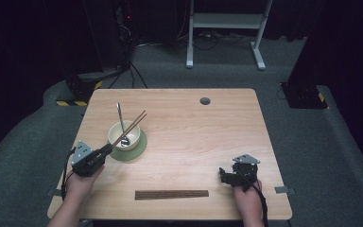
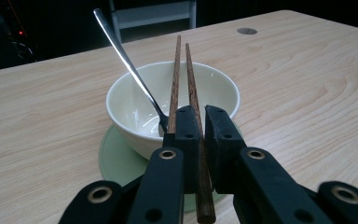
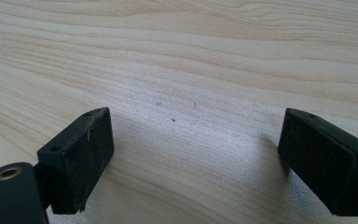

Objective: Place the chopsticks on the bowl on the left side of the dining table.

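Dark curtains and grey carpet ring a pale wooden table (image 1: 194,137), with a white frame standing on the floor beyond its far edge and a small round grey grommet (image 1: 205,100) set into the top near that edge. Straight ahead of the left gripper (image 1: 108,148), almost touching its jaw tips, sits a cream bowl (image 1: 123,135) on a green coaster (image 1: 139,149) that peeks out beneath it. A long brown strip (image 1: 171,194) lies flat on the wood between the two grippers, nearer the person than either jaw set. That left gripper is clamped on a pair of chopsticks (image 2: 182,84): in the left gripper view one stick runs through the narrow gap between the pads while the other lies against the outer face of the left jaw, and both slope away over the bowl's rim and past its far side. A metal spoon (image 2: 126,60) rests in the bowl just left of the sticks, its handle leaning out over the far rim. Well off to the other side, the right gripper (image 1: 227,176) rests low over bare wood, its jaws spread wide with nothing between them.
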